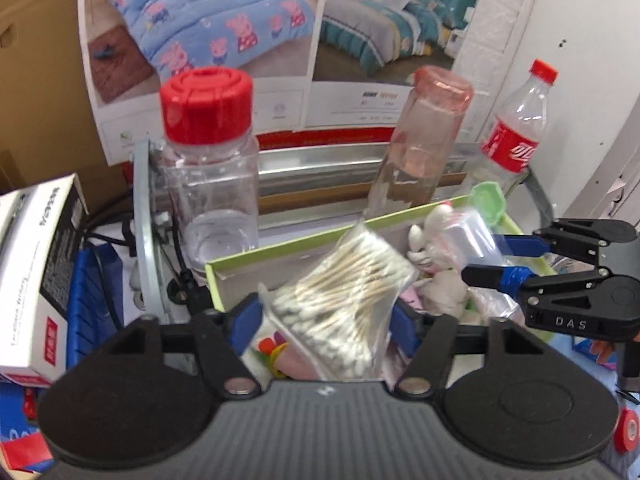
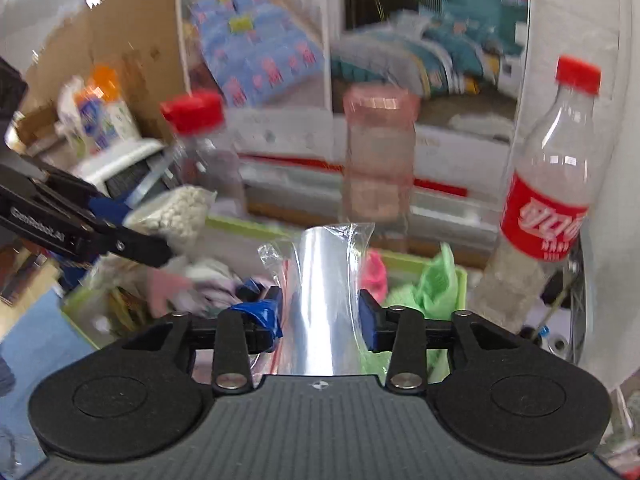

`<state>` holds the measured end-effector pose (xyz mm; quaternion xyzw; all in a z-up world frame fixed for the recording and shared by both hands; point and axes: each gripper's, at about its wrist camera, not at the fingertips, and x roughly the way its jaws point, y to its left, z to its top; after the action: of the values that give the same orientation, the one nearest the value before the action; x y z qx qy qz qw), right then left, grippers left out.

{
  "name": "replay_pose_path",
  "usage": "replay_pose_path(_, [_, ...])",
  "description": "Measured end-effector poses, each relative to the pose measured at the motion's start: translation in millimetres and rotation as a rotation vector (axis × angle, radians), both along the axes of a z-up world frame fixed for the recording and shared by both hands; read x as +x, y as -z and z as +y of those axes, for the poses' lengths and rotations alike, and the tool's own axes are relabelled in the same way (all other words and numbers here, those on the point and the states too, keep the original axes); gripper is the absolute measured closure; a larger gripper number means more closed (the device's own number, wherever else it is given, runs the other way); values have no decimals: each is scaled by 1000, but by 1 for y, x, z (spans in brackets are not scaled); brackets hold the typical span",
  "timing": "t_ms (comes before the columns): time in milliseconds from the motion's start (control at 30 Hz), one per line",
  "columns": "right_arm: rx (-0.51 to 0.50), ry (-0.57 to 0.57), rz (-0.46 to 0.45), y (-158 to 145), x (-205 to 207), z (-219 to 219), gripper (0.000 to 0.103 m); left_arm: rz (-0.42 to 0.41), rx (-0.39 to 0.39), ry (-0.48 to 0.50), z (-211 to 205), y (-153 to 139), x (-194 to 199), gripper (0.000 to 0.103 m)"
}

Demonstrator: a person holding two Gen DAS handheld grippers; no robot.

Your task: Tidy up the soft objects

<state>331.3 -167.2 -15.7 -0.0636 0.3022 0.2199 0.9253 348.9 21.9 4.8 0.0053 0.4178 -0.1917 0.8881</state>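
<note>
The left claw (image 1: 325, 320) hangs over the green box (image 1: 280, 248) in the lower middle of its frame. The swab bag (image 1: 340, 292) stands tilted between its blue fingers, bottom end down toward the box. The fingers stand fairly wide, close beside the bag's edges. I cannot tell whether they grip it or have let go. The bag sits over the box's left part, likely because that spot has room beside the white plush (image 1: 428, 240).

The right claw (image 2: 320, 316) is at lower centre of its own frame, also over the box. A clear bag with a silvery roll (image 2: 324, 272) rises upright between its fingers. The right finger lies just against the roll. The left one meets only loose plastic, so I cannot tell if the hold is firm. In the left view this claw comes in from the right edge, its tips at the roll bag over the box's right part.

Both items are over the box, not beside it, which fits gathering the soft things in one container. A green cloth (image 2: 432, 280) and pink fabric already lie inside.

The jar (image 1: 208, 160), pink bottle (image 1: 424, 140) and cola bottle (image 1: 516, 128) stand behind the box, outside it. As hard things, they seem deliberately left there.

The right view is blurred, so finer detail is unclear.
</note>
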Motion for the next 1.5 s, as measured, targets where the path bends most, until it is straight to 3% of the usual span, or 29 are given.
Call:
replay_pose_path(133, [76,27,-83,-7,-8,-6,66,-40,-7,-26,6,-2,-9,21])
replay_pose_path(333, [83,43,-85,-20,-28,-9,53,-76,-37,-37,16,-22,-38,17])
replay_pose_path(500, [58,65,-89,-24,-64,-6,50,-111,-67,-42,22,-34,-85,11])
replay_pose_path(767, [37,121,-157,-31,-145,-2,47,-158,-128,-62,34,-41,-169,11])
replay_pose_path(833, [22,142,-189,-33,-163,-1,46,-177,-142,-82,36,-43,-188,1])
replay_pose_path(967, [44,193,-233,-34,-195,-4,45,-248,-136,-133,37,-48,-223,0])
replay_pose_path(1167, [74,302,-238,-27,-221,-7,44,-282,-155,-187,37,-42,-257,0])
replay_pose_path(1333, [120,454,-233,-13,-238,-13,44,-331,-110,-281,39,-28,-276,0])
replay_pose_path(1500, [191,558,-233,4,-262,-13,44,-314,-115,-357,42,-9,-285,0])
